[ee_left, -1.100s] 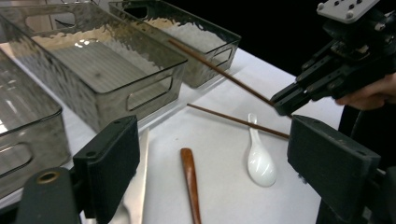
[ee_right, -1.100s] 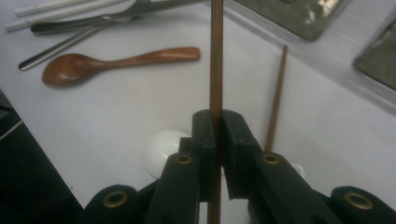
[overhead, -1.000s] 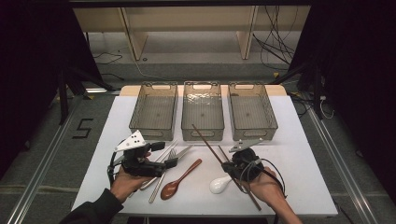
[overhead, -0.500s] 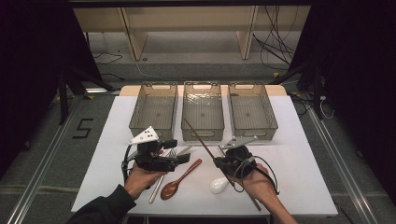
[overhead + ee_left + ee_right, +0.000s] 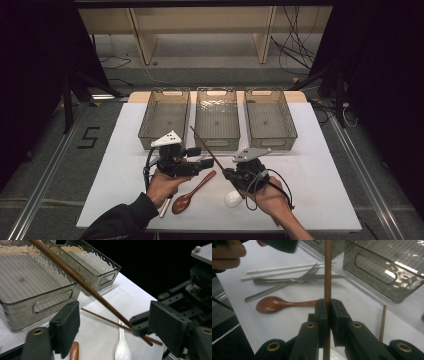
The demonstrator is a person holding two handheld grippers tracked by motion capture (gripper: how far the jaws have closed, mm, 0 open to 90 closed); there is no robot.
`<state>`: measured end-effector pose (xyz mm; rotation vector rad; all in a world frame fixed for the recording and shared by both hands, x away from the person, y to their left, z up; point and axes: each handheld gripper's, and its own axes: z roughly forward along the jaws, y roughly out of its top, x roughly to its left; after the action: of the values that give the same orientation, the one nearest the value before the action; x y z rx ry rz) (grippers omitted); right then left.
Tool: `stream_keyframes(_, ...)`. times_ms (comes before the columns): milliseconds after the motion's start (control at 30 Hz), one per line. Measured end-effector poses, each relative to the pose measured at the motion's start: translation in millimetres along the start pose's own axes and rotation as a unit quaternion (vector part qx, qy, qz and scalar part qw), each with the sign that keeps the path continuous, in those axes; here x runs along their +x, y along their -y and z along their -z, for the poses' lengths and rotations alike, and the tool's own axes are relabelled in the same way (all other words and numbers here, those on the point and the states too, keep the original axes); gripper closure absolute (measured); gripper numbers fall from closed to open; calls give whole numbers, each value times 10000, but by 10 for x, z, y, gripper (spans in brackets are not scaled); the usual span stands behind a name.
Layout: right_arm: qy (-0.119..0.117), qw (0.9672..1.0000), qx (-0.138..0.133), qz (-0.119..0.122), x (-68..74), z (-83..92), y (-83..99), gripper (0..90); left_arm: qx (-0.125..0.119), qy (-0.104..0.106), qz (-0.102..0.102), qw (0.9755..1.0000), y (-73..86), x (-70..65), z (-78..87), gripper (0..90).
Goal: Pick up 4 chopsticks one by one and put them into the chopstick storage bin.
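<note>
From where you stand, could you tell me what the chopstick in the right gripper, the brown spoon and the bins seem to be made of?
Chopstick: probably wood, even brown with a matte look. Brown spoon: likely lacquered wood, reddish with a soft sheen. Bins: apparently clear smoky plastic, see-through walls with a rippled glint.

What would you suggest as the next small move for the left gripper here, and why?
Probably ease the left gripper forward until its pads flank the raised brown chopstick, then close. The right gripper is shut on that chopstick, which slants up toward the middle bin. The left jaws have just been closing but stand apart with the stick beyond them, untouched; the second chopstick lies on the table.
</note>
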<state>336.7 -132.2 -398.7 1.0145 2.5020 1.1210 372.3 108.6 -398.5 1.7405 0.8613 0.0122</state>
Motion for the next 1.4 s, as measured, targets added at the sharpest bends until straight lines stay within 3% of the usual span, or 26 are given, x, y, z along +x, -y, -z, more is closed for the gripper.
stream_keyframes(200,-22,9999,-134,46,34,9,-2,849,11,122,287,9995,11,6,-79,333)
stream_keyframes(300,-42,9999,-133,80,48,2,-2,848,64,212,251,9994,18,-8,-97,372)
stream_keyframes(600,-62,9997,-222,123,83,-11,-6,849,221,440,470,9977,45,19,-127,552)
stream_keyframes(1167,-131,9993,-310,151,94,-11,5,848,175,722,674,9950,60,84,-121,752)
stream_keyframes(1367,-159,9990,-364,194,98,-17,13,839,156,1027,818,9912,44,91,-109,840)
stream_keyframes(1400,-157,9990,-361,193,98,-18,13,834,172,1006,755,9919,38,75,-106,840)
